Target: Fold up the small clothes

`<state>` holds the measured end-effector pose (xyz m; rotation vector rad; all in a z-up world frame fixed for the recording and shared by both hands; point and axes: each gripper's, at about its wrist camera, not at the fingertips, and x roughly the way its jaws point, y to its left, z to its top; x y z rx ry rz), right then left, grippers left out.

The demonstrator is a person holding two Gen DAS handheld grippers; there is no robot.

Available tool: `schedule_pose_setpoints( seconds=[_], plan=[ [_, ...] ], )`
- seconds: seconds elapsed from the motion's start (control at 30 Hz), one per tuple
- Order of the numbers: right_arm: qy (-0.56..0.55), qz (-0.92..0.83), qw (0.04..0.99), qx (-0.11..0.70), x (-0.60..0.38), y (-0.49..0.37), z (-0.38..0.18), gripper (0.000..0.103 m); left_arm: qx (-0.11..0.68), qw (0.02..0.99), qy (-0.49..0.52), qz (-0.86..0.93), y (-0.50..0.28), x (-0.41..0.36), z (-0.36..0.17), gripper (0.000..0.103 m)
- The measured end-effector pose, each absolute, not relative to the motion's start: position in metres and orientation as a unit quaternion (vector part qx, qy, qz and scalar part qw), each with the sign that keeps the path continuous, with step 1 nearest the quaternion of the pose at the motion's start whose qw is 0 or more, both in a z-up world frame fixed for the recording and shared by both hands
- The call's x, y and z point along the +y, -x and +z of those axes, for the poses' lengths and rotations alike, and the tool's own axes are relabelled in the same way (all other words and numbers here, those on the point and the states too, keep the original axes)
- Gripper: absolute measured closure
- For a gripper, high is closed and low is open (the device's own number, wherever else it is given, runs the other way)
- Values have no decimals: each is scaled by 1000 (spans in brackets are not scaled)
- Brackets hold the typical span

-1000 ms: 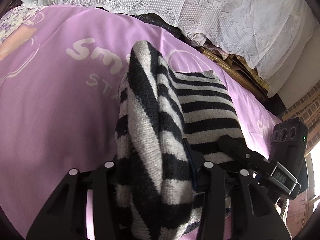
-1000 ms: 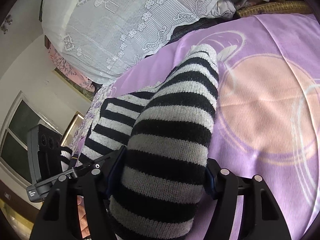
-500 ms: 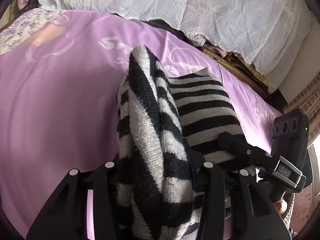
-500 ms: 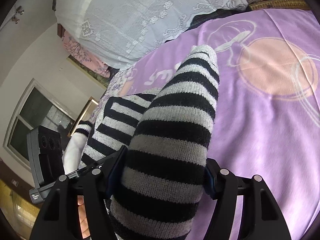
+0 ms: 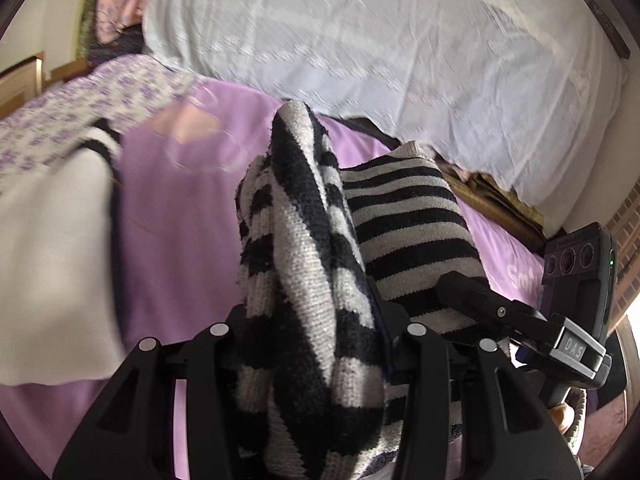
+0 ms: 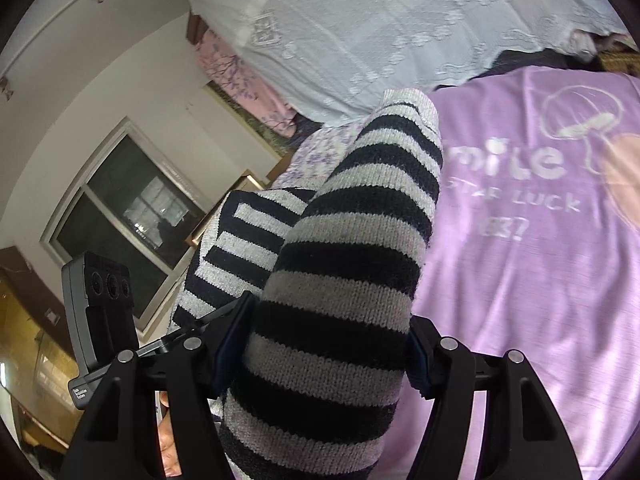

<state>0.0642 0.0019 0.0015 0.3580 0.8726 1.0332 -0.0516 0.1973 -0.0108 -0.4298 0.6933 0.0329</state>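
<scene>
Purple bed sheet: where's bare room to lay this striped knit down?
Bare purple printed sheet lies right of the black-and-white striped knit garment, up to the white lace cover. Another strip runs between the garment and a white folded cloth. Both grippers crowd the middle.

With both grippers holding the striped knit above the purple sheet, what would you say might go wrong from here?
1. The left gripper clamps a thick bunch of the striped knit; layers might slip out unevenly.
2. The right gripper grips a wide roll, so the fold may land crooked on the purple sheet.
3. The white garment lies nearby and might get caught.
</scene>
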Motion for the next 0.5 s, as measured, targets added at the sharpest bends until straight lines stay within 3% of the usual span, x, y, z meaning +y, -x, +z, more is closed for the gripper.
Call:
schedule_pose_setpoints(
  seconds=[0.5],
  plan=[
    [-109, 577, 716, 378, 140, -28, 65, 36, 261, 929, 228, 128, 126, 304, 37, 60]
  ],
)
